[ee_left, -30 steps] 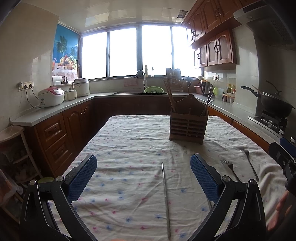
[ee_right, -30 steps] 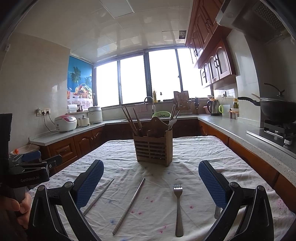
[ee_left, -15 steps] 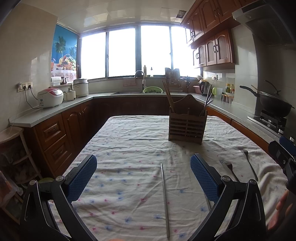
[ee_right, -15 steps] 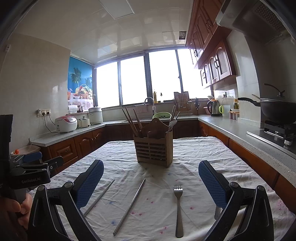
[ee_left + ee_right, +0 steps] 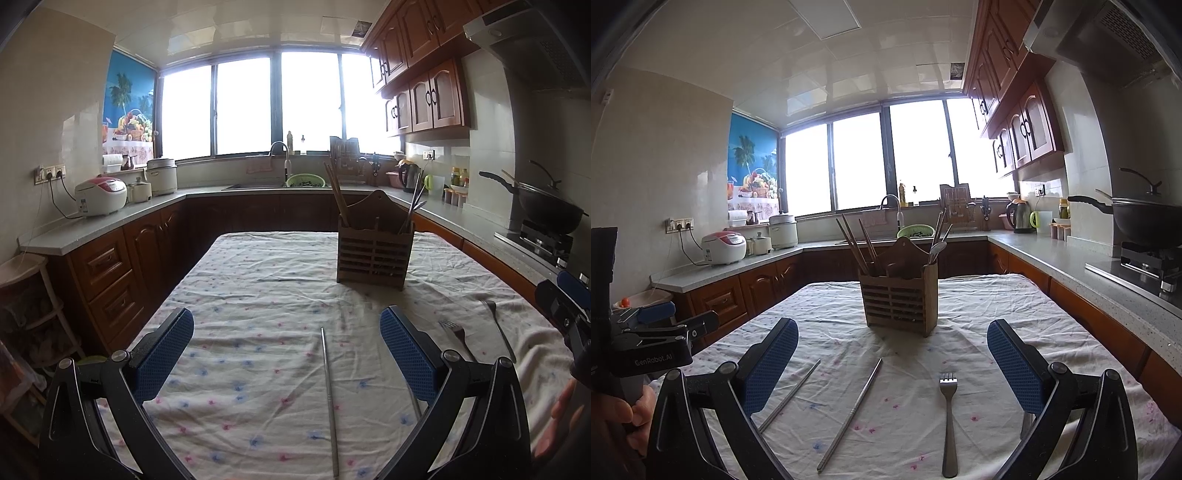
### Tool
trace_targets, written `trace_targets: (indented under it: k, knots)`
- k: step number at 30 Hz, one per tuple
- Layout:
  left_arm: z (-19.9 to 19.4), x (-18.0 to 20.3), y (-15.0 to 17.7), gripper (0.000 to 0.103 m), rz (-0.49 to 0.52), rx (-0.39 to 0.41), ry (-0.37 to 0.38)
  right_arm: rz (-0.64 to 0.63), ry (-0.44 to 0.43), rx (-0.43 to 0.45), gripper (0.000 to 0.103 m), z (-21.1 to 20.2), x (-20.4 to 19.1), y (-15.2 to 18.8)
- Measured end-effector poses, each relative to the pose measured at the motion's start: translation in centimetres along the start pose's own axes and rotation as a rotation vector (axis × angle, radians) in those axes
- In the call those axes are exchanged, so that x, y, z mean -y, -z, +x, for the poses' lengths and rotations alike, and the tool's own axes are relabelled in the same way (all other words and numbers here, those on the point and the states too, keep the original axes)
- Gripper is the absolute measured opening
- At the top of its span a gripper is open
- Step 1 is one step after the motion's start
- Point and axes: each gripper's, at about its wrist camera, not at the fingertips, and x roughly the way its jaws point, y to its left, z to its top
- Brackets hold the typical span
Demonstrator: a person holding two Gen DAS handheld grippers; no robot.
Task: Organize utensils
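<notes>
On the flowered tablecloth (image 5: pixel 997 306) in this kitchen, my wooden utensil holder (image 5: pixel 899 302) stands upright mid-table, with two steel chopsticks (image 5: pixel 851 413) and a fork (image 5: pixel 948 413) lying flat before it. My right gripper (image 5: pixel 892 365) and left gripper (image 5: pixel 286 350) both hover spread wide, holding nothing

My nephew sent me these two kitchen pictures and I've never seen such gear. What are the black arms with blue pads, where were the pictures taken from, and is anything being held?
They are handheld grippers, one in each of a person's hands, each carrying a camera that looks out along its blue-padded fingers. One picture looks out from the left gripper, the other from the right gripper. Both are open and hold nothing. On the flowered tablecloth lie two metal chopsticks and a steel fork, with a second fork nearby. The slatted wooden utensil holder stands behind them.
</notes>
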Motion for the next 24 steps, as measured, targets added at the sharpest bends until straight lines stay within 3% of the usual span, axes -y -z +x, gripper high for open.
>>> trace_targets:
  k: [24]
  knots:
    - [0.25,0.2,-0.32,0.103,0.007,-0.007,0.011,0.005,-0.001,0.0,0.103,0.12,0.02,-0.09]
